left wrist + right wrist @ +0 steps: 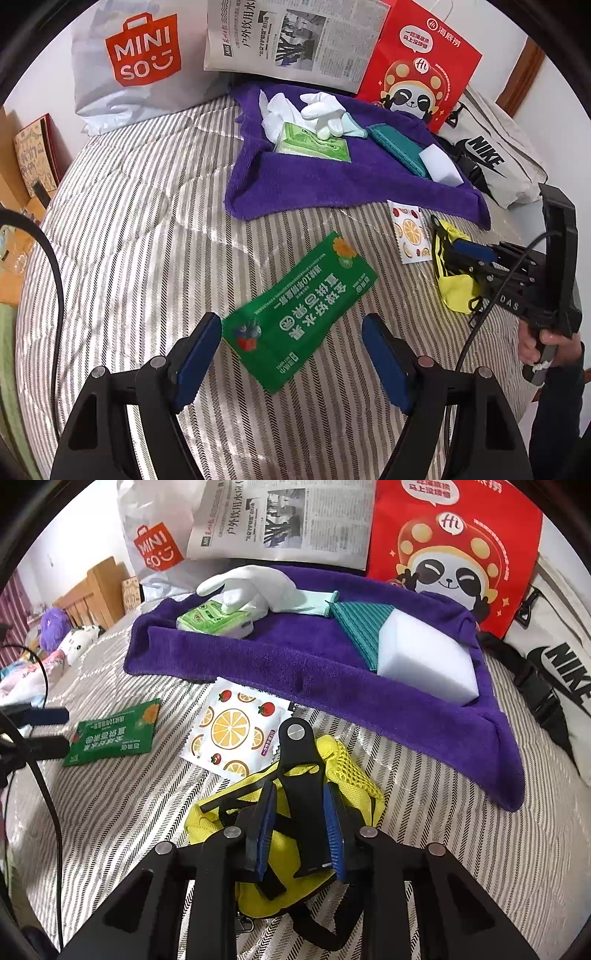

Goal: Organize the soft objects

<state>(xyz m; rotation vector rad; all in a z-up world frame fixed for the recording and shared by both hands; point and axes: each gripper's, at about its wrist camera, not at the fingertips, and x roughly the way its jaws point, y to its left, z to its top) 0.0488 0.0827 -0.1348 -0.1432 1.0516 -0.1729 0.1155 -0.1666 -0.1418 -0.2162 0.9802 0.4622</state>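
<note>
A purple towel (332, 181) lies at the back of the striped bed and carries a white glove (321, 110), a green tissue pack (314, 144), a teal cloth (395, 147) and a white sponge (443, 164). My left gripper (291, 354) is open just above a green packet (299, 314). My right gripper (301, 834) is shut on the black strap of a yellow mesh bag (343, 764), in front of the towel (332, 672). A fruit-print packet (236, 727) lies beside the bag. The right gripper (461, 254) also shows in the left wrist view.
A Miniso bag (140, 59), a newspaper (295, 37), a red panda bag (421, 62) and a Nike bag (491, 155) stand along the back. Plush toys (62, 635) lie at the far left. The striped bedspread (140, 229) is bare at the left.
</note>
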